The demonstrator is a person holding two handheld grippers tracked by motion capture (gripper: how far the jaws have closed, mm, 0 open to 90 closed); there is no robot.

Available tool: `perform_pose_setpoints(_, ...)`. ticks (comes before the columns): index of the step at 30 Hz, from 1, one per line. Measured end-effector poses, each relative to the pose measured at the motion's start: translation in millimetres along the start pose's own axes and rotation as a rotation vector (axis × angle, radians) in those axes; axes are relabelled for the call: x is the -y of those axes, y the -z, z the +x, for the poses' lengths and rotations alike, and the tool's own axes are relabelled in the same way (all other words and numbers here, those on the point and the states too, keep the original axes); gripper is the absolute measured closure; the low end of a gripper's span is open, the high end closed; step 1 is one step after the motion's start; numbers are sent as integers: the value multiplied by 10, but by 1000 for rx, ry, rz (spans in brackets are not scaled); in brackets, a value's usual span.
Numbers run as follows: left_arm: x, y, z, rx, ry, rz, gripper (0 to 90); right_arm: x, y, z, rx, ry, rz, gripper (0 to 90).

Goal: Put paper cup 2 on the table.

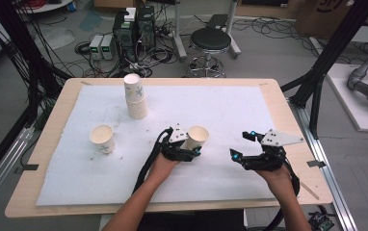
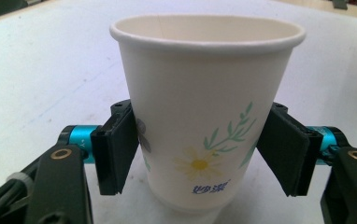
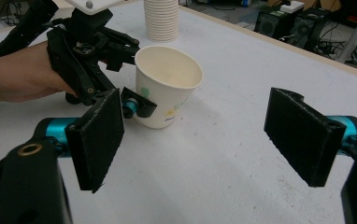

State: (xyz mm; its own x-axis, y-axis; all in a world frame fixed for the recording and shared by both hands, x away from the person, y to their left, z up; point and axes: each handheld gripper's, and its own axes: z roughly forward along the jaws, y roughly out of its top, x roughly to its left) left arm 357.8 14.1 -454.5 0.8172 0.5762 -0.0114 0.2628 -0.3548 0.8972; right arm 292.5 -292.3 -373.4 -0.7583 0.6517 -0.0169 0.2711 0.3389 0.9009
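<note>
Seen from the high view, your left gripper [image 1: 188, 146] sits around a paper cup [image 1: 196, 136] near the middle of the white mat [image 1: 230, 110], while your right gripper [image 1: 249, 149] rests just off to its right, jaws spread and empty. Farther from your fingers stands a stack of cups [image 1: 135, 96], and well left of the left gripper a single cup [image 1: 102, 138] stands alone.

Along your left gripper view, the flowered paper cup [image 2: 204, 116] stands upright between the two pads [image 2: 116, 154], which press its lower wall on both sides; the grip looks light, probably so the thin wall does not crush.

Through your right gripper view, the pads [image 3: 97, 140] stand wide apart with bare mat between them. Beyond them, the cup [image 3: 167, 86] sits upright in the left gripper [image 3: 116, 88], held low so the rim stays free. The stack [image 3: 161, 19] rises behind.
</note>
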Motion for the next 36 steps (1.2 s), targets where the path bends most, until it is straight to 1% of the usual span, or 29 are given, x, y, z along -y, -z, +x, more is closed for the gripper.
perform_pose_setpoints(3,14,27,-5,-1,-3,12,316,0,1,3,0,1,0,206)
perform_pose_setpoints(5,21,39,1,8,0,13,311,1,-4,4,-3,-1,0,206)
perform_pose_setpoints(8,27,48,0,16,5,2,296,-1,-7,10,-3,1,4,206)
perform_pose_setpoints(10,34,66,11,24,21,-8,265,-2,-6,14,-3,2,2,206)
perform_pose_setpoints(12,47,91,26,41,41,-26,242,-2,0,14,-2,4,1,206)
perform_pose_setpoints(15,75,150,46,54,49,-49,226,0,7,13,-1,2,-1,206)
perform_pose_setpoints(17,88,190,64,64,52,-54,219,0,13,9,0,4,-1,206)
perform_pose_setpoints(23,114,387,119,82,65,-103,202,-3,25,13,0,4,-4,206)
perform_pose_setpoints(25,124,462,139,101,63,-113,198,-7,30,13,1,5,-4,206)
perform_pose_setpoints(26,131,533,162,107,50,-121,195,-9,36,15,1,-1,-5,206)
perform_pose_setpoints(27,134,572,177,112,53,-129,194,-11,40,7,6,6,-9,206)
perform_pose_setpoints(29,141,668,215,121,66,-157,189,-10,43,5,6,2,-11,206)
perform_pose_setpoints(32,147,833,272,118,78,-202,182,-4,46,0,12,5,-10,206)
perform_pose_setpoints(33,154,883,291,110,80,-211,174,-2,43,0,13,2,-10,206)
perform_pose_setpoints(36,193,1025,348,69,90,-244,165,16,28,0,16,-1,-6,206)
